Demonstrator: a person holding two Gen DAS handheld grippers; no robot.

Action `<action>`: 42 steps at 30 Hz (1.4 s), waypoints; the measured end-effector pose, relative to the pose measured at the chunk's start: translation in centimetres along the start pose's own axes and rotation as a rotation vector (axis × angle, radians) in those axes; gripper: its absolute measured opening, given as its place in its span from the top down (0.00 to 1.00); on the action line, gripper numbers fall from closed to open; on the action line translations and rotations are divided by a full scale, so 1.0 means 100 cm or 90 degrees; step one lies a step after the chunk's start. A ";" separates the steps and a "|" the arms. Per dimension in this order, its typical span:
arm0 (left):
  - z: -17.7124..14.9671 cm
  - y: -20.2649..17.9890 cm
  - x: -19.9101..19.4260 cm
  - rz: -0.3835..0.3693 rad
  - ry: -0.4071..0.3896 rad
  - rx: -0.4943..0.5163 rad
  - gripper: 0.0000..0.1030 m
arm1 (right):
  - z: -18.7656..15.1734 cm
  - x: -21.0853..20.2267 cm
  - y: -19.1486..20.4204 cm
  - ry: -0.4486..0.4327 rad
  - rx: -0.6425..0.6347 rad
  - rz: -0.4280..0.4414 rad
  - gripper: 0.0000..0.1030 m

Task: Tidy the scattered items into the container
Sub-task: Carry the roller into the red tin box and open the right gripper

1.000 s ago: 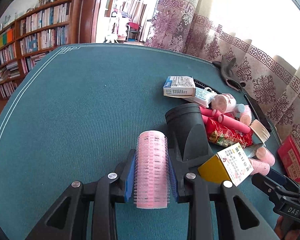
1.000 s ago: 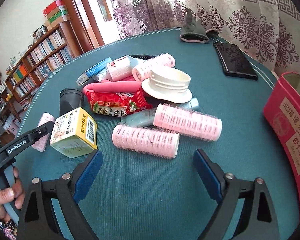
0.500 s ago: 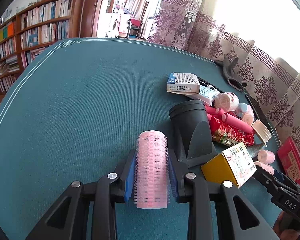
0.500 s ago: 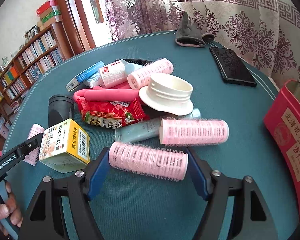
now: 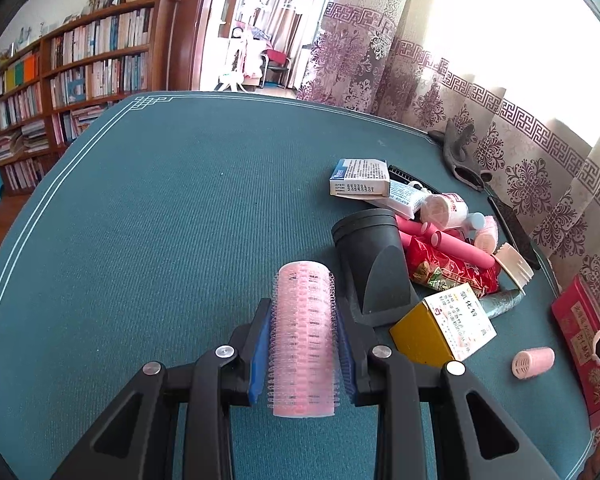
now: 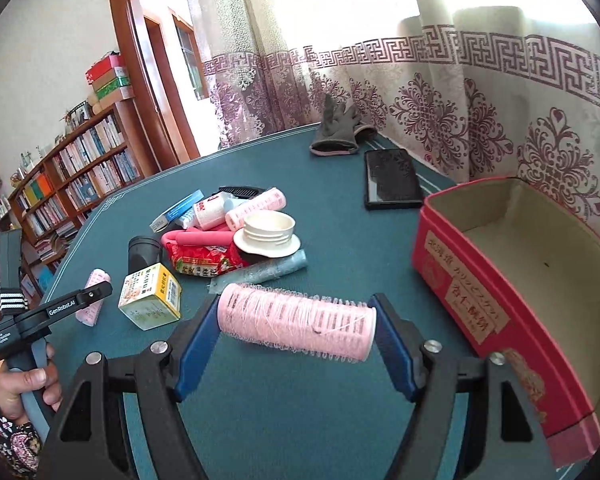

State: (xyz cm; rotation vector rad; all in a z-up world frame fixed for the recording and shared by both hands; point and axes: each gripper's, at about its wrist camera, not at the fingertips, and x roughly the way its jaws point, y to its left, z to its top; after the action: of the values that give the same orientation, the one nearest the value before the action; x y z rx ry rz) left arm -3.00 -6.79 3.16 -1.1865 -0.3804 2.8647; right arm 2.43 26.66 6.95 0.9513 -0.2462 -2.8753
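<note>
We grip one pink hair roller (image 5: 303,338) lengthwise in our left gripper (image 5: 303,344), the blue pads pressed against its bristled sides, above the teal table (image 5: 160,220). In the right wrist view our right gripper (image 6: 296,330) clamps a second pink roller (image 6: 296,324) crosswise, end to end between its blue pads, lifted clear of the cloth.

The container, a red box (image 6: 480,288) with an open top and a bare cardboard floor, stands at about two o'clock from the right gripper, near the curtain. In the left wrist view the same box sits at three o'clock at the frame's edge, with a loose small roller (image 5: 533,362) lying on the table just beside it.

The scattered pile lies at about eleven o'clock from the right gripper: a yellow carton (image 6: 150,301), a red snack packet (image 6: 204,262), a white lid (image 6: 268,234), a black nozzle (image 6: 144,254), a pink foam rod (image 6: 196,237) and a grey-blue tube (image 6: 264,272). A dark phone (image 6: 392,180) and a grey glove (image 6: 336,134) lie beyond, at twelve o'clock.

At nine o'clock a hand (image 6: 18,390) holds the left gripper's handle.
</note>
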 end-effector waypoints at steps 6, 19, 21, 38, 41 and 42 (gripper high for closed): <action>-0.008 -0.010 -0.018 -0.002 -0.018 -0.002 0.70 | 0.005 -0.033 -0.049 -0.058 0.025 -0.089 0.25; -0.015 -0.058 -0.056 -0.024 -0.060 0.058 0.70 | 0.004 -0.061 -0.101 -0.096 0.048 -0.150 0.25; -0.015 -0.062 -0.059 -0.028 -0.063 0.063 0.70 | 0.010 -0.060 -0.111 -0.097 0.045 -0.173 0.25; -0.007 -0.150 -0.060 -0.102 -0.057 0.166 0.70 | 0.006 -0.068 -0.152 -0.079 0.068 -0.198 0.20; -0.006 -0.189 -0.057 -0.154 -0.046 0.201 0.70 | 0.003 -0.077 -0.155 -0.093 0.064 -0.201 0.20; -0.007 -0.205 -0.057 -0.175 -0.040 0.214 0.70 | 0.001 -0.081 -0.156 -0.098 0.062 -0.205 0.20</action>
State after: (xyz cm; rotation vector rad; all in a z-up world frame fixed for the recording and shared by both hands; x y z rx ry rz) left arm -0.07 12.62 11.36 -0.9093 -0.0509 2.5979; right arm 8.08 43.17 8.85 0.8543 -0.2692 -3.2655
